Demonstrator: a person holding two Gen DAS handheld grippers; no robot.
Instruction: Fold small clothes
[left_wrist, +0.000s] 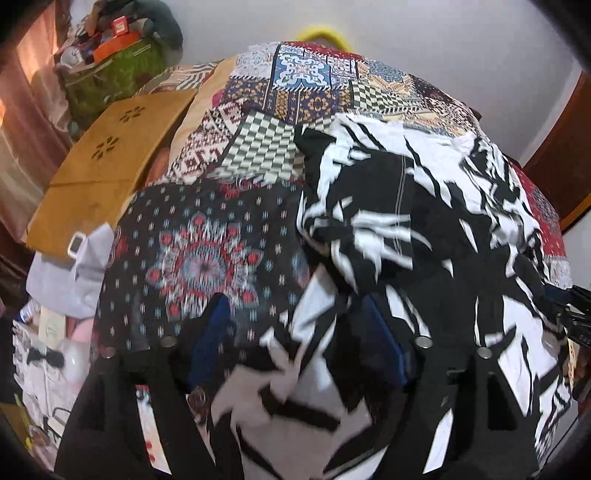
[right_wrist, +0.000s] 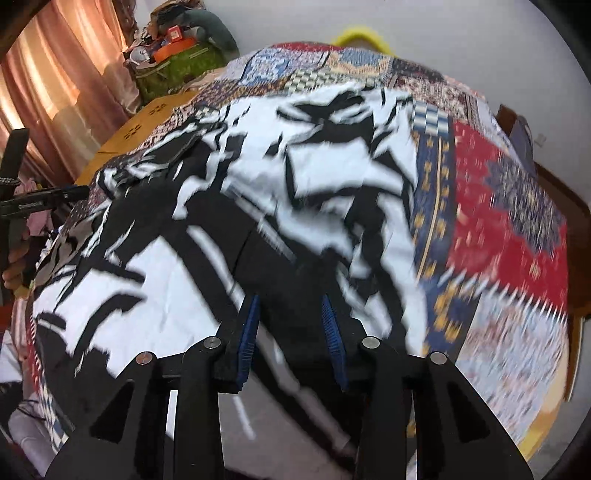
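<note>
Black-and-white patterned cloth garment (left_wrist: 424, 206) lies spread on the patchwork-quilted bed (left_wrist: 295, 92). The left gripper (left_wrist: 295, 332) hangs over its near edge, blue-padded fingers (left_wrist: 212, 332) spread wide, nothing pinched. The right gripper (right_wrist: 291, 325) is above the garment too, fingers (right_wrist: 249, 332) parted and clear of the fabric.
</note>
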